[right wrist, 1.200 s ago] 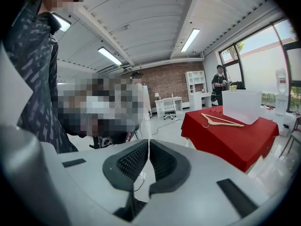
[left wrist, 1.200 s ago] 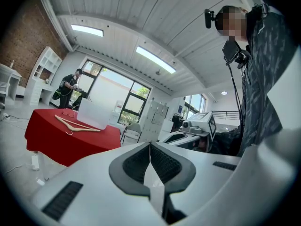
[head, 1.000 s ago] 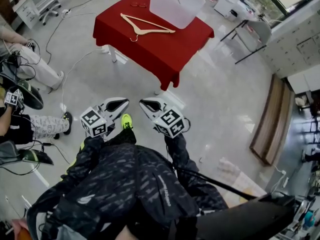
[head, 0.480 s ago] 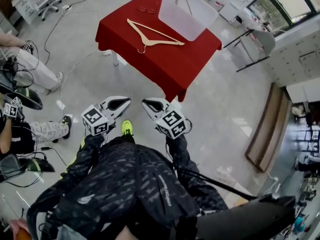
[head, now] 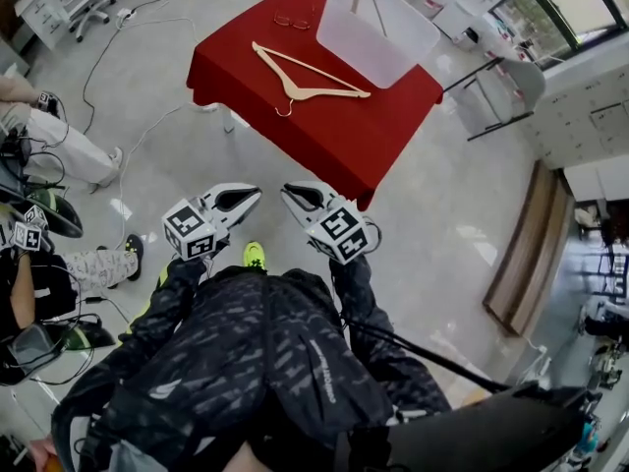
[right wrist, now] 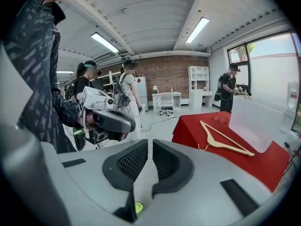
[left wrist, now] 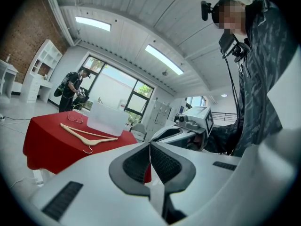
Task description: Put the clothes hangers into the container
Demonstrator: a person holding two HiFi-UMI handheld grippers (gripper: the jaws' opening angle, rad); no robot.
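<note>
Head view: left gripper (head: 254,194) and right gripper (head: 288,192) held side by side at waist height over bare floor, tips near each other, both pointing toward the table (head: 324,131) with the red cloth, which stands well apart from them.

On the table: one wooden clothes hanger (head: 310,75) lying flat, metal hook toward the near edge. Just beyond it stands the translucent container (head: 378,29), at the far right part of the cloth. Hanger is outside the container. A pair of glasses (head: 293,21) lies near the far edge, left of the container.

Left gripper view: its fingers (left wrist: 136,161) are pressed together, pad against pad, nothing between them. It also shows the right gripper alongside and a person standing (left wrist: 73,91) behind the table by the window; the head view shows neither that person nor the window.

Right gripper view: its fingers (right wrist: 131,161) are closed to a thin slit, empty. Brick back wall, white shelving and two standing people (right wrist: 124,91) appear here only.

Only the head view shows cables on the floor and seated people's legs (head: 59,136) at far left.
</note>
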